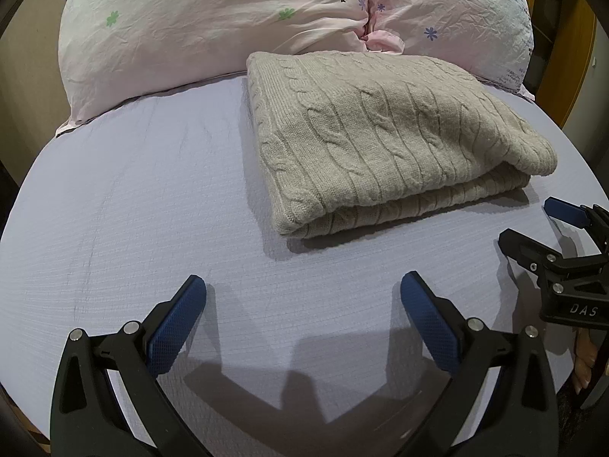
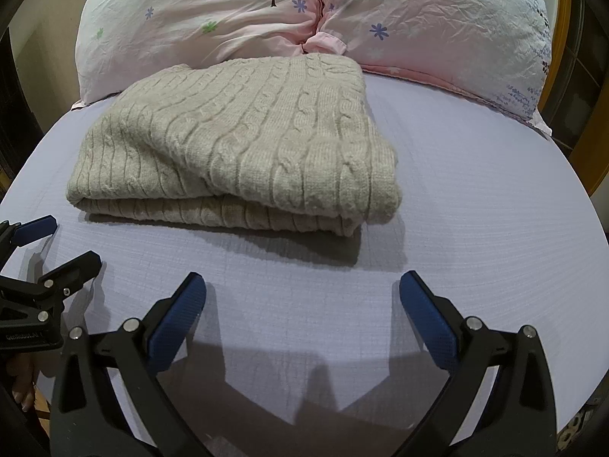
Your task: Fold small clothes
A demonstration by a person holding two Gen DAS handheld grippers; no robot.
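Observation:
A beige cable-knit sweater (image 1: 384,137) lies folded in a thick rectangle on the lilac bed sheet (image 1: 133,209), its far edge against the pillows. It also shows in the right wrist view (image 2: 243,144). My left gripper (image 1: 303,285) is open and empty, hovering over the sheet in front of the sweater's near edge. My right gripper (image 2: 302,285) is open and empty, in front of the sweater's near right corner. In the left wrist view the right gripper (image 1: 527,221) shows at the right edge, open. In the right wrist view the left gripper (image 2: 72,240) shows at the left edge, open.
Two pink floral pillows (image 1: 213,26) (image 2: 437,26) stand along the head of the bed behind the sweater. A wooden bed frame (image 1: 571,57) rises at the far right. Lilac sheet (image 2: 475,190) lies flat around the sweater.

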